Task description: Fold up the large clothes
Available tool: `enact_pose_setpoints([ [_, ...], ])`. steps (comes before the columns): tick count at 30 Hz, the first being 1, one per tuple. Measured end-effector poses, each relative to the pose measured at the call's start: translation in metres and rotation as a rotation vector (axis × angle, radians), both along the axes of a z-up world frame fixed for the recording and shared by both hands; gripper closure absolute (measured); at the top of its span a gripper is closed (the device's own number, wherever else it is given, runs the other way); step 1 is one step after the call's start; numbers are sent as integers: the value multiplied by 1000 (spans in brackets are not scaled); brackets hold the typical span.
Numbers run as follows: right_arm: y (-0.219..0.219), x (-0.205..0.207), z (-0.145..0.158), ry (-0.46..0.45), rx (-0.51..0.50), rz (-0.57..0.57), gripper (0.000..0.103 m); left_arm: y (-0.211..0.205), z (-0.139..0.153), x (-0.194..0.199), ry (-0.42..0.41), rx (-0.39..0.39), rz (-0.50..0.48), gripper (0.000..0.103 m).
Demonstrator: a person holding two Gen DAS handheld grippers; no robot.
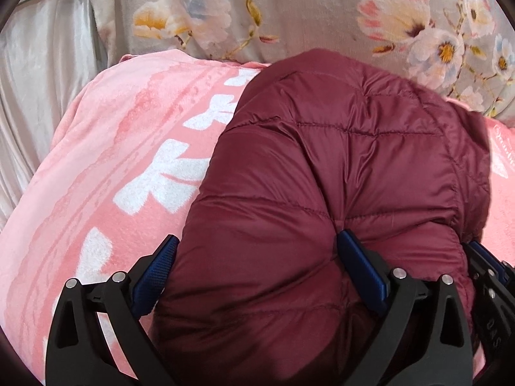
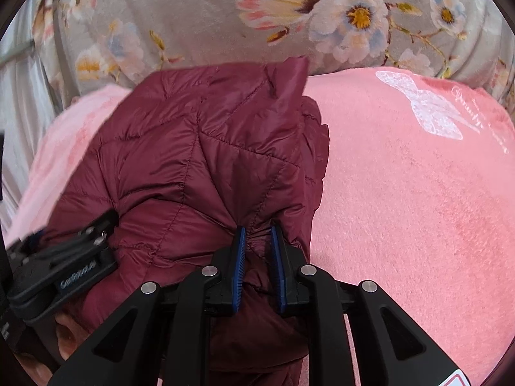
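Two wrist views are all I have to go on. Through the left wrist camera I see my left gripper [image 1: 260, 267] spread wide, its blue-padded fingers [image 1: 362, 273] straddling a thick bulge of the maroon quilted jacket [image 1: 338, 160]; one pad presses into the fabric on the right and the other sits at the jacket's left edge, so the tongs are open around the bundle rather than pinched on it. The jacket lies bunched on a pink blanket [image 1: 96, 160] with white markings, and a grey floral cover [image 1: 289, 9] runs behind it. At the lower right edge I catch part of the other gripper, close against the jacket. Through the right wrist camera, my right gripper [image 2: 257, 257] is nearly closed, pinching a gathered fold of the jacket [image 2: 193, 148] between its blue pads [image 2: 239, 267]. The pink blanket [image 2: 402, 209] spreads out to the right, bearing a white butterfly print [image 2: 425, 109]. My left gripper [image 2: 64, 257] shows at the left, touching the jacket.
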State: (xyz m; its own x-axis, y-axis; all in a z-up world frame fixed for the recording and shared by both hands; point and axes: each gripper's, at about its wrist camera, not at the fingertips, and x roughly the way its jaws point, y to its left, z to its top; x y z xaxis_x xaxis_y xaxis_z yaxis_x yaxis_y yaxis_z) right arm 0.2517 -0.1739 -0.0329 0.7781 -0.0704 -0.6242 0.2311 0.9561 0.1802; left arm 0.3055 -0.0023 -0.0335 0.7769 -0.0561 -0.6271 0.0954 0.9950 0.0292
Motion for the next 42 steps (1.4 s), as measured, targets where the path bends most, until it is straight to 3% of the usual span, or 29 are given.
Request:
enact_pose_setpoints([
  [2,-6,-9,2,-21,36,-3,82,6,2,-11,-6,-15,-1,7],
  [3,-6,-18,3,-19,32,-8,74,11,2,-21,-13,-27,-2,6],
  [4,-5,-28,5,-22,15,-19,58,15,3,-32,-19,-33,-3,5],
  [6,-1,-52,6,-36,-12,-29,47,21,3,-52,-34,-28,-2,5],
  [13,5,-124,-1,-12,-83,-54,32,33,-6,-108,5,-16,3,5],
  [19,10,-159,-11,21,-67,-78,23,28,-13,-147,24,10,-19,5],
  [25,33,-177,-15,44,-147,-72,19,26,-19,-172,34,26,-26,5],
  [42,38,-184,-19,68,-176,-77,18,18,-20,-181,15,77,-10,5],
])
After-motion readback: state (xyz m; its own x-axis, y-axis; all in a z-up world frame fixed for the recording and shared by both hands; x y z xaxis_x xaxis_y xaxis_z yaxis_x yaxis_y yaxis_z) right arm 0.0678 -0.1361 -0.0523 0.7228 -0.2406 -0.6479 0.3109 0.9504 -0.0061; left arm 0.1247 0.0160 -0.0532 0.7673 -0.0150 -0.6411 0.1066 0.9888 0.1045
